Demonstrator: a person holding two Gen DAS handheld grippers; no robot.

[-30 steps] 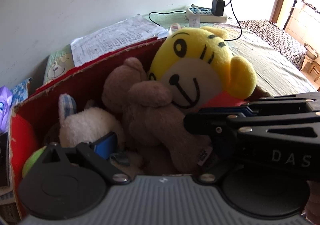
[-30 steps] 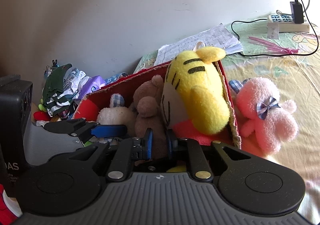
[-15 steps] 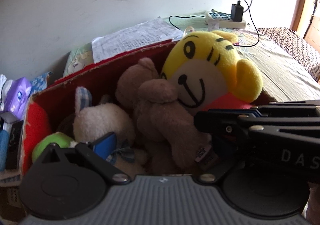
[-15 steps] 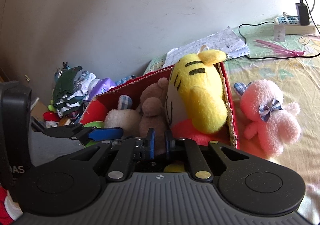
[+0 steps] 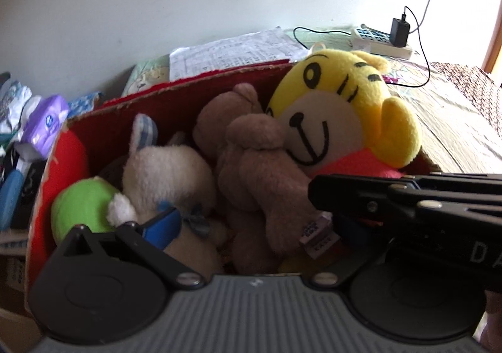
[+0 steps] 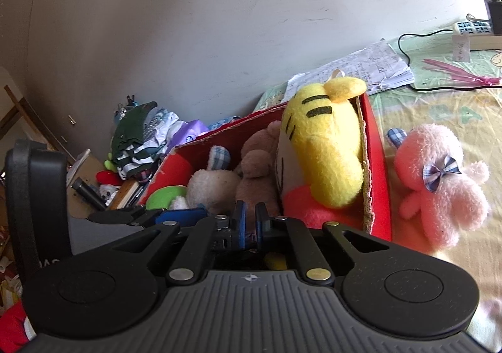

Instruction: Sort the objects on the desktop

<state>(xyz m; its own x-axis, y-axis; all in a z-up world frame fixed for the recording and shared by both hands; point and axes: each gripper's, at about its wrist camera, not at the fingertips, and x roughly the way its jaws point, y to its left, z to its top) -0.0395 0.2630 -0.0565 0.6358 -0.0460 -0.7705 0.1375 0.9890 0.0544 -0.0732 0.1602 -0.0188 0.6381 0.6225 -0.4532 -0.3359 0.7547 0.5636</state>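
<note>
my right gripper (image 6: 250, 221) is pinched nearly together on nothing, my left gripper (image 5: 251, 221) spread over the red box (image 6: 375, 164); next i'd reach wide, gently, for the pink plush (image 6: 439, 183) just beside it

Your left claw (image 5: 251, 227) hangs over the near edge of the red cardboard box (image 5: 200, 86), its one visible blue-padded finger (image 5: 164, 222) just above the white plush rabbit (image 5: 169, 174). Beside the rabbit lie a green ball (image 5: 83, 207), a brown teddy bear (image 5: 251, 164) and a yellow tiger plush (image 5: 339, 114). Your right claw (image 5: 408, 196) crosses in from the right.
</note>
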